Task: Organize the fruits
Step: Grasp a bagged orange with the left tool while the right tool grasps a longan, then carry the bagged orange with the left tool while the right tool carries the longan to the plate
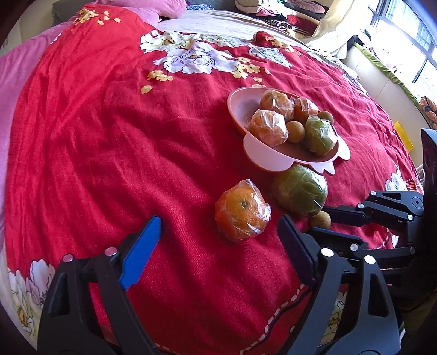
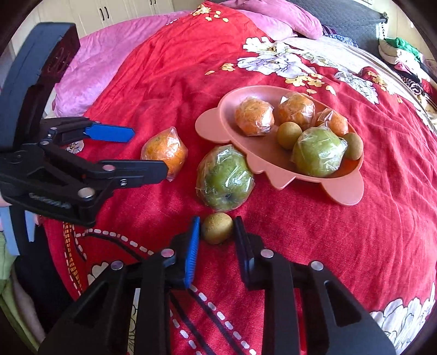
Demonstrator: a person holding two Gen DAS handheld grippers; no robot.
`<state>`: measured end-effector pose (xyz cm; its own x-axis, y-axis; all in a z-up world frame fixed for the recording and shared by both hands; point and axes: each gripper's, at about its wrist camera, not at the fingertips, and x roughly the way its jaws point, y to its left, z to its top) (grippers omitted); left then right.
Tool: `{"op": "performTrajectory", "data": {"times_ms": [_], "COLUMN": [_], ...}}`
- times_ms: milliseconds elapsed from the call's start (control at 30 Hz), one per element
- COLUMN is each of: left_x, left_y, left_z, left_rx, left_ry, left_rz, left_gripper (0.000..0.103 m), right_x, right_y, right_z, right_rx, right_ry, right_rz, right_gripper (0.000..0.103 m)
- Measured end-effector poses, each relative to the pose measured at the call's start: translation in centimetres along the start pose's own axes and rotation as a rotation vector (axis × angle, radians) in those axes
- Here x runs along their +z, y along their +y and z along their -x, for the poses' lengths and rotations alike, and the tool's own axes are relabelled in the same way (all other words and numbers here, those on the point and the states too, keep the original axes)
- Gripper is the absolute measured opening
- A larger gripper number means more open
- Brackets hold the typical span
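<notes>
A plastic-wrapped orange (image 1: 241, 214) (image 2: 165, 150) lies on the red flowered bedspread (image 1: 109, 136). My left gripper (image 1: 219, 219) stands open around it, and its blue pads (image 1: 142, 254) do not touch the fruit. My right gripper (image 2: 217, 219) is shut on a small brown fruit (image 2: 217, 228) (image 1: 321, 219) that rests on the cloth. Just beyond it lies a wrapped green fruit (image 2: 225, 177) (image 1: 300, 191), against the pink plate (image 2: 210, 125) (image 1: 262, 158). The plate holds several wrapped oranges, one wrapped green fruit and small brown fruits.
Pink pillows (image 2: 90, 68) (image 1: 169, 8) lie at the head of the bed. A heap of folded clothes (image 1: 278, 13) (image 2: 404, 57) sits at the far side. A bright window (image 1: 415, 41) is at the right. White cabinet doors (image 2: 114, 11) stand behind the bed.
</notes>
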<state>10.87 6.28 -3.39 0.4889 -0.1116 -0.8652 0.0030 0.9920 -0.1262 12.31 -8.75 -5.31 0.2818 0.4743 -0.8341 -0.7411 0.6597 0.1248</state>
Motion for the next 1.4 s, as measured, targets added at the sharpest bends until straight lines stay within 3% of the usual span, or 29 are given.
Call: {"op": "performTrajectory", "data": {"times_ms": [333,500,633,1400], "left_x": [0.4,0.5,0.5,2.5], "left_y": [-1.1,-1.7,-1.3,-2.5], "left_z": [-0.4,-1.7,-1.8,2.3], "left_rx": [-0.039,-0.033,-0.04,-0.107], "left_ry": [-0.004,0.019,0.017,-0.06], "left_rz": [-0.044,-0.059,-0.048,-0.062], "left_gripper": [0.042,0.041,0.034,0.033], "right_x": [0.0,-0.3,-0.5,0.3], "right_y": [-0.1,-0.2,-0.4,-2.4], "right_z": [0.4,0.8,1.4,5.6], "right_rx": [0.014,0.019,0.022,0.005], "right_ry": [-0.007,-0.009,-0.018,-0.115], "right_rz": [-0.017,-0.028,-0.036,-0.081], "right_gripper": [0.023,0.023,0.023,0.023]}}
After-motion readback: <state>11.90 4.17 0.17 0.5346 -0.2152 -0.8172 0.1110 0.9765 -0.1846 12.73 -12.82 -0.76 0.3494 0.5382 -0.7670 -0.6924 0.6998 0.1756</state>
